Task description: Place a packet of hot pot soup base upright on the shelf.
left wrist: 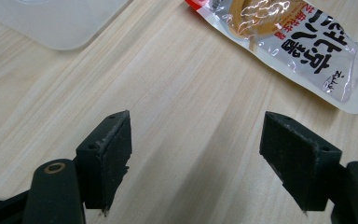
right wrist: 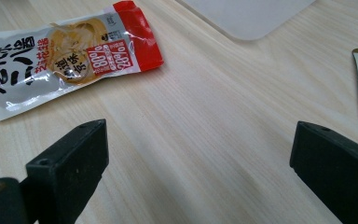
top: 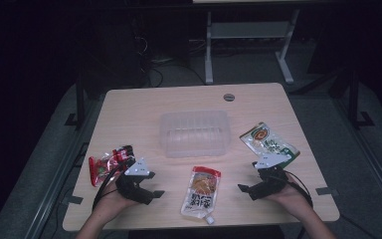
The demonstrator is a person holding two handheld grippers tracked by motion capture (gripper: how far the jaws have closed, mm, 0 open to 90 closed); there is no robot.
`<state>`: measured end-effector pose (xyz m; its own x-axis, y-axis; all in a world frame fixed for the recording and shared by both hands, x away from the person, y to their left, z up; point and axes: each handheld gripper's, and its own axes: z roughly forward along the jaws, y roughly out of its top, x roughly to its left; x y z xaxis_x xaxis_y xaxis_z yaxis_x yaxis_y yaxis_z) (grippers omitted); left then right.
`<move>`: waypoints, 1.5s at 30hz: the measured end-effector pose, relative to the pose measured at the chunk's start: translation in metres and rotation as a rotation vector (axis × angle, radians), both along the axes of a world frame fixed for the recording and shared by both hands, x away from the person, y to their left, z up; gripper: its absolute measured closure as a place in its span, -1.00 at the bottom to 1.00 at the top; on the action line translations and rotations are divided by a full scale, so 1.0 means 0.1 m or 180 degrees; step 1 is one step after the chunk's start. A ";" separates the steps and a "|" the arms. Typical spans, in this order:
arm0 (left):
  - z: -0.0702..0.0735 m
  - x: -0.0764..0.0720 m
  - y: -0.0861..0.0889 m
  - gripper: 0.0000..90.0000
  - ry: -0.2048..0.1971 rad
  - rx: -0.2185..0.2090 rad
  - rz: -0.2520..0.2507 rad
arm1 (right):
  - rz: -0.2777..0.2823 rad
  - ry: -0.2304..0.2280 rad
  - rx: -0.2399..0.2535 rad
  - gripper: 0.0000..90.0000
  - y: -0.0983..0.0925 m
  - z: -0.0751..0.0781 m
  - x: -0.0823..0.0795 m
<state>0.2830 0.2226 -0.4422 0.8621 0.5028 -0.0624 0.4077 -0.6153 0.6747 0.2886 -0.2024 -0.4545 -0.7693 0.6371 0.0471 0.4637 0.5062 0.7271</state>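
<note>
both hand-held grippers, left (top: 146,191) and right (top: 251,190), spread and empty at lower frame; white-red pouch (top: 201,191) flat on surface (top: 139,107) between them, looks light, floppy, slick, so pinch a sealed edge.

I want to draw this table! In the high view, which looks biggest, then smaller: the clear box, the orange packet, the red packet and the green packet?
1. Clear box, biggest by far.
2. Orange packet and green packet: look about alike, so I won't rank them.
3. Red packet, smallest, though the left hand-held gripper hides part of it.
</note>
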 end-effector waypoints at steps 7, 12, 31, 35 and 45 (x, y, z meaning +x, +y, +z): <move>0.03 0.02 0.05 -0.45 0.0007 0.0010 0.0040 | 0.0001 0.0023 0.0016 -0.90 0.00 0.01 0.01; 0.16 0.04 0.19 -0.23 -0.0097 0.0001 0.0237 | 0.0053 0.0058 0.0027 -0.90 0.00 0.00 0.01; 0.41 0.20 0.73 0.91 -0.0173 -0.0038 0.0831 | 0.0034 0.0050 0.0052 -0.88 0.02 0.03 0.01; 0.44 0.21 0.80 0.99 -0.0203 0.0043 0.0876 | 0.0019 0.0045 0.0046 -0.88 0.01 0.03 0.00; 0.41 0.35 1.07 1.00 -0.0224 0.0013 0.1191 | -0.0021 0.0030 0.0054 -0.87 -0.02 0.03 -0.02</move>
